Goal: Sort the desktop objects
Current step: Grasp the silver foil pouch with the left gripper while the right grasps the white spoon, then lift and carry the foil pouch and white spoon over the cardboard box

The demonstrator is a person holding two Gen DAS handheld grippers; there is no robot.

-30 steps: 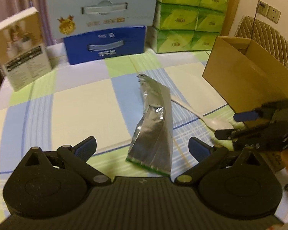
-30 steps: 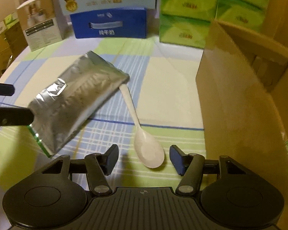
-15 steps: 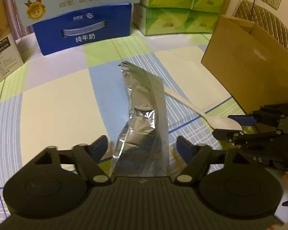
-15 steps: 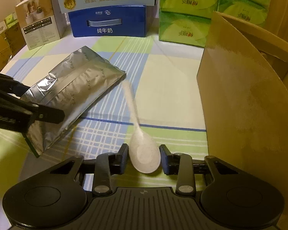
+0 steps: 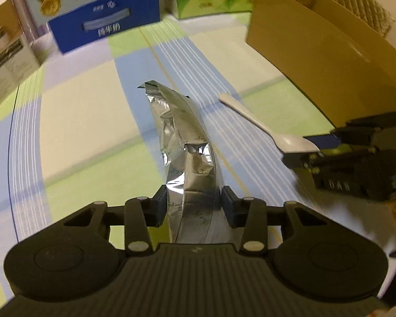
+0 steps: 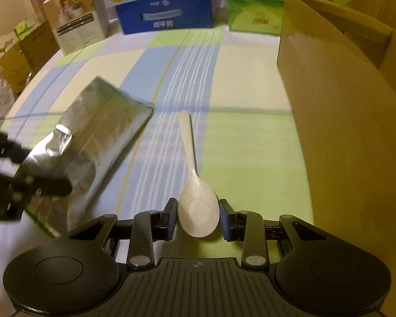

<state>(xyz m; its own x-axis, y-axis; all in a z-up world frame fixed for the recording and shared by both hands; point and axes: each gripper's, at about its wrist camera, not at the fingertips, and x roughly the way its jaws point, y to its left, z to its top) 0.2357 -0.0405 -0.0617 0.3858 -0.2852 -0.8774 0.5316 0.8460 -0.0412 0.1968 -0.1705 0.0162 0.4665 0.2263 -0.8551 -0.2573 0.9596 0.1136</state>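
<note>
Since earlier frame: left gripper swung in, jaws closing on foil pouch, now pinched near bottom edge, lifted off tablecloth. Right gripper clamps bowl of white spoon, handle pointing away. Pouch crinkled, limp, shiny; spoon rigid, matte. Cardboard box open at right, likely drop target.

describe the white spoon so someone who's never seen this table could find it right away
Start at the big open cardboard box on the checked tablecloth. Just left of its wall lies the white spoon, bowl between the right gripper pads. Unlike the crinkled silver pouch beside it, it is smooth and slender.
</note>
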